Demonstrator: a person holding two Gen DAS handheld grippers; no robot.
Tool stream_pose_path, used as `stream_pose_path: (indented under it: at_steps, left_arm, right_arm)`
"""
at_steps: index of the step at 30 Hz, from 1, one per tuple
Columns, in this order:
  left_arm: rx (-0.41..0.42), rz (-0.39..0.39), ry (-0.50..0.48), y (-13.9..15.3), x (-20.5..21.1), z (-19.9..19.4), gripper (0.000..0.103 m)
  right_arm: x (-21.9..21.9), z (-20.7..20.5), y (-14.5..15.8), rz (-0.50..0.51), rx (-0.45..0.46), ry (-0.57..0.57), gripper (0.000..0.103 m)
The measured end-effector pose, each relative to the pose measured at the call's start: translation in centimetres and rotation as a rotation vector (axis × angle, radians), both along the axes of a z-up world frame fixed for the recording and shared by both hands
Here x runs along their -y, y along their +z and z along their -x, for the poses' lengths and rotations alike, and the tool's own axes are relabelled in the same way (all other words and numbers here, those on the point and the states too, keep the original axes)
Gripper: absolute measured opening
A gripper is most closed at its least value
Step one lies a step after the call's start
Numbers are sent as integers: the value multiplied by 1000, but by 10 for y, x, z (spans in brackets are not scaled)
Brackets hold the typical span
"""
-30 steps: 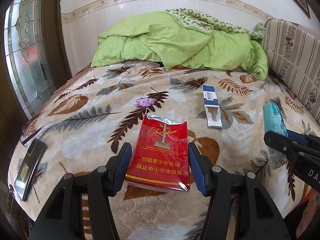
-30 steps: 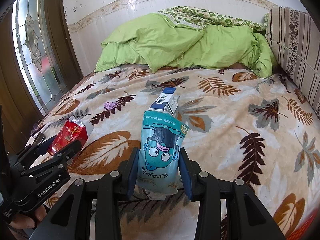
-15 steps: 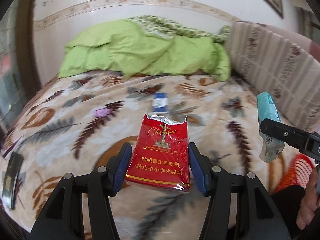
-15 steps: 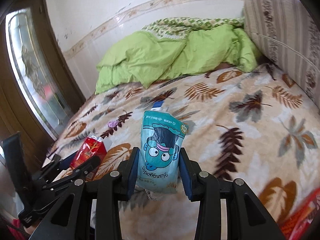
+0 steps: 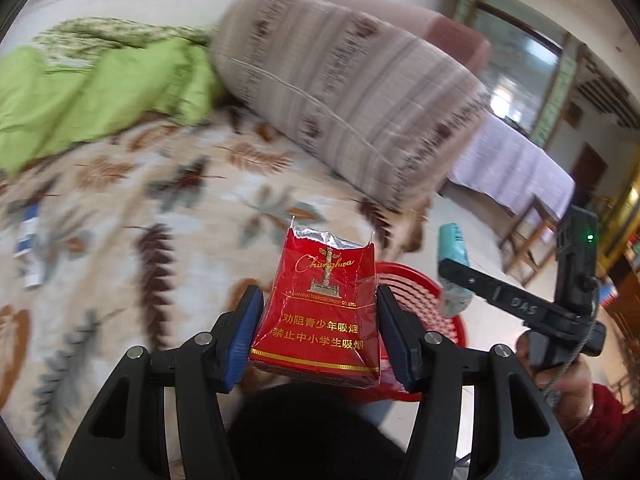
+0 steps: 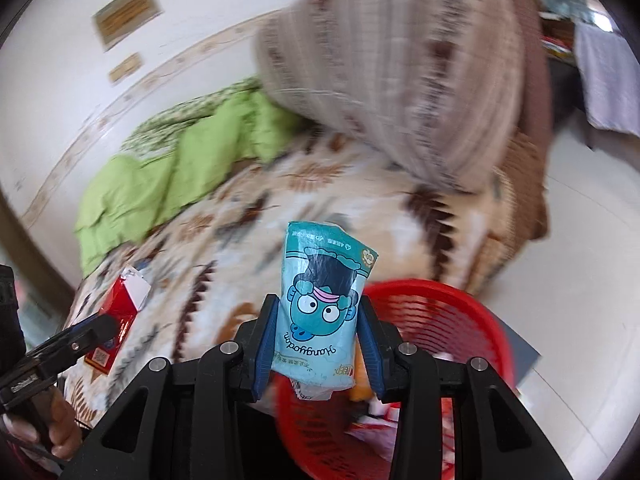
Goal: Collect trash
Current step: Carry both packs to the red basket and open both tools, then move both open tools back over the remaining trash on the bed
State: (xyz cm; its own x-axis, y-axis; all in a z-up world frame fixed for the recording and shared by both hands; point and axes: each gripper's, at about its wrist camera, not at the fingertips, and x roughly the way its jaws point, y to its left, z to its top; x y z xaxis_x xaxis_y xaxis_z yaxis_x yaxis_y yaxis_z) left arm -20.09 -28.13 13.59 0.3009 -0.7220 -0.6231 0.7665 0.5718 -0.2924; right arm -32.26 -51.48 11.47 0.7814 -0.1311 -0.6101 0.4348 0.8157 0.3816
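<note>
My left gripper point(image 5: 320, 324) is shut on a torn red cigarette pack point(image 5: 320, 312), held upright between its blue pads. My right gripper point(image 6: 318, 340) is shut on a teal snack pouch point(image 6: 322, 312) printed with a cartoon face. A red slatted plastic basket point(image 6: 440, 320) stands on the floor beside the bed, just below and behind the pouch, with scraps inside. In the left wrist view the basket point(image 5: 424, 300) shows behind the pack, and the right gripper with the teal pouch point(image 5: 452, 268) hangs above its right side. The right wrist view shows the red pack point(image 6: 120, 312) at the left.
A bed with a leaf-patterned blanket point(image 5: 120, 220), a green quilt point(image 5: 100, 92) and a striped bolster point(image 5: 352, 112) fills the left. A blue-and-white box point(image 5: 28, 248) lies on the blanket. A cloth-covered table point(image 5: 516, 164) and pale floor point(image 6: 580, 240) lie to the right.
Both grippers swung right from over the bed toward its edge, each keeping its item. The red basket and the floor have come into view; the door and phone have left.
</note>
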Motion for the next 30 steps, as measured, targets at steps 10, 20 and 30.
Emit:
stream_pose_path:
  at_steps: [10, 20, 30]
  left_arm:
    - [-56, -47, -117, -16, 65, 20, 62]
    - [1, -55, 131, -5, -16, -28, 64]
    - [-48, -30, 536, -15, -169, -110, 64]
  right_arm:
    - [37, 34, -12, -27, -20, -90, 55]
    - [-16, -29, -3, -12, -1, 93, 55]
    - [-116, -120, 12, 73, -28, 373, 55]
